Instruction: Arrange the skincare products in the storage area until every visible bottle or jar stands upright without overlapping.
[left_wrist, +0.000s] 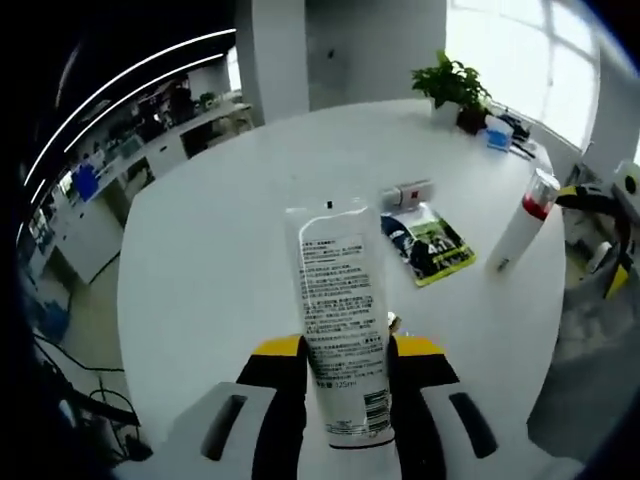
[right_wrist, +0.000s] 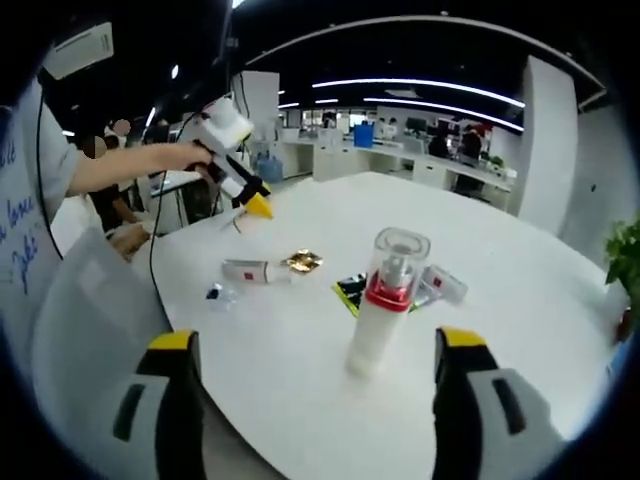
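1. Two views. In the left gripper view, the left tool (left_wrist: 345, 375) pinches a white tube (left_wrist: 338, 330) over the round white table (left_wrist: 200, 260). I think it should set the tube down slowly on its flat cap.
2. In the right gripper view, the right tool (right_wrist: 315, 375) is spread wide, holding nothing. The pump bottle (right_wrist: 385, 300) stands upright between its jaws. This view also shows a small tube (right_wrist: 255, 270) lying flat.

A large round white table (left_wrist: 210, 250) stands in an open-plan office. Bright windows (left_wrist: 520, 50) line one side, with a potted green plant (left_wrist: 452, 85) near the table's edge. White desks (right_wrist: 400, 160) sit further back under long curved ceiling light strips (right_wrist: 420, 85). A white pillar (right_wrist: 545, 140) rises beside the table.
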